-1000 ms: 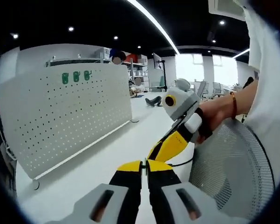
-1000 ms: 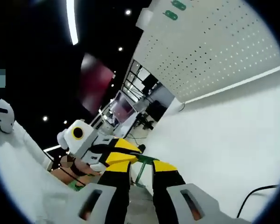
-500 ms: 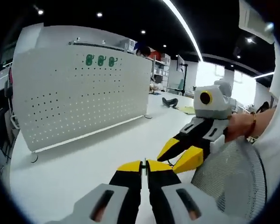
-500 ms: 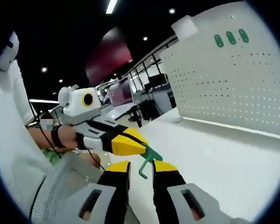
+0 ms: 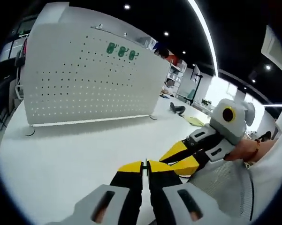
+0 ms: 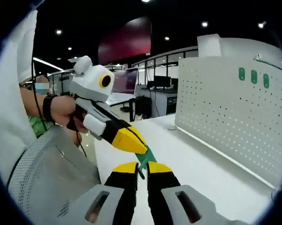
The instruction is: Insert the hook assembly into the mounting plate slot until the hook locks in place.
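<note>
A small green hook (image 6: 144, 158) hangs between the two grippers. In the right gripper view, my left gripper (image 6: 136, 144) reaches in from the left, its yellow jaws shut on the hook's upper end. My right gripper (image 6: 142, 168) has its jaws drawn in tight on the hook's lower part. In the left gripper view, my left gripper (image 5: 145, 165) is shut with only a thin green sliver between its tips, and the right gripper (image 5: 171, 159) meets it from the right. The white perforated mounting plate (image 5: 84, 84) (image 6: 225, 117) stands upright on the table, some way beyond both grippers.
Three green hooks (image 5: 121, 50) (image 6: 253, 76) sit near the plate's top edge. White table (image 5: 61, 154) (image 6: 201, 164) stretches between the grippers and the plate. A grey mesh chair back (image 6: 51, 178) (image 5: 220, 187) lies close by. A person's hand (image 6: 61, 110) holds the left gripper.
My right gripper's jaws have drawn in onto the green hook, which the left gripper keeps holding. Both cameras have swung, so the plate sits differently in each view.
</note>
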{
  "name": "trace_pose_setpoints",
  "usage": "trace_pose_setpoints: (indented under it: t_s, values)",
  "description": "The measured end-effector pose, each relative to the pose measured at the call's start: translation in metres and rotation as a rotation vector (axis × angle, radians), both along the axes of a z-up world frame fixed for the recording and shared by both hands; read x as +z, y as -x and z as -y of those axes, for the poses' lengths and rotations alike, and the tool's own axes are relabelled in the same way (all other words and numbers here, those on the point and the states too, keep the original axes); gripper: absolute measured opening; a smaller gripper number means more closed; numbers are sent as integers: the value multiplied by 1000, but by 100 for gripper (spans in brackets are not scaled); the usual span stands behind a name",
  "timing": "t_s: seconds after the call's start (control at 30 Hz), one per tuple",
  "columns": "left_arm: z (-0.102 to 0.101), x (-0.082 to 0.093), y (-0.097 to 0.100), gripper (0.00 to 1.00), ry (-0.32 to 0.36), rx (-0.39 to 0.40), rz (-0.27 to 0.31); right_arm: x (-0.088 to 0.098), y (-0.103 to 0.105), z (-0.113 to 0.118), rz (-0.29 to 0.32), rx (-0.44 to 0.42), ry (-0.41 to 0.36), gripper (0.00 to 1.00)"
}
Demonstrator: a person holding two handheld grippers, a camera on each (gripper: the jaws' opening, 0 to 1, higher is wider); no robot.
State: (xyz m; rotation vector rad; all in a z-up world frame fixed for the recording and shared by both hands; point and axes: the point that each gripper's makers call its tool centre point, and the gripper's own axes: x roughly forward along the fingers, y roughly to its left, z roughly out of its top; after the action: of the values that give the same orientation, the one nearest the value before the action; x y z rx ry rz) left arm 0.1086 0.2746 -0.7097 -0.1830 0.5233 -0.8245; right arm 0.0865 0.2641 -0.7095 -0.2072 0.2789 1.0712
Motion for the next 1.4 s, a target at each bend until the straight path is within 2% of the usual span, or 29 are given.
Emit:
trace_pose_setpoints:
  t_s: [0.23,0.4,0.47,0.53,0.6,0.73,0.9,0.93,1.07,1.23,1.4]
  values:
    - [0,-4,3,4,21,10,-71,-6,2,-4,82,11,90,4]
    - [0,-4,4,4,34,17,-80,-11,-1,-4,93,-2,150,3]
    - [1,-3,4,4,42,16,-79,-12,-2,-3,127,-13,192,3]
    - [1,-3,3,4,32,20,-71,-6,-4,-3,177,-20,203,3]
    - [1,-1,2,4,50,27,-80,-9,-5,-3,161,-24,219,3]
    - [1,-2,2,4,37,25,-80,-10,-5,-4,190,-18,254,2]
    - [0,-2,0,4,41,30,-86,-10,-6,-4,279,-10,332,1]
    - [1,-2,0,4,33,25,-85,-10,-5,-5,280,-10,336,1]
    - [1,-1,-1,4,19,11,-61,-9,-7,-4,273,-30,324,0]
    - [3,2,-4,6,-2,9,15,-7,-12,0,239,-70,299,0]
    - [4,11,-6,19,-1,9,81,-7,-16,5,216,-102,284,0]
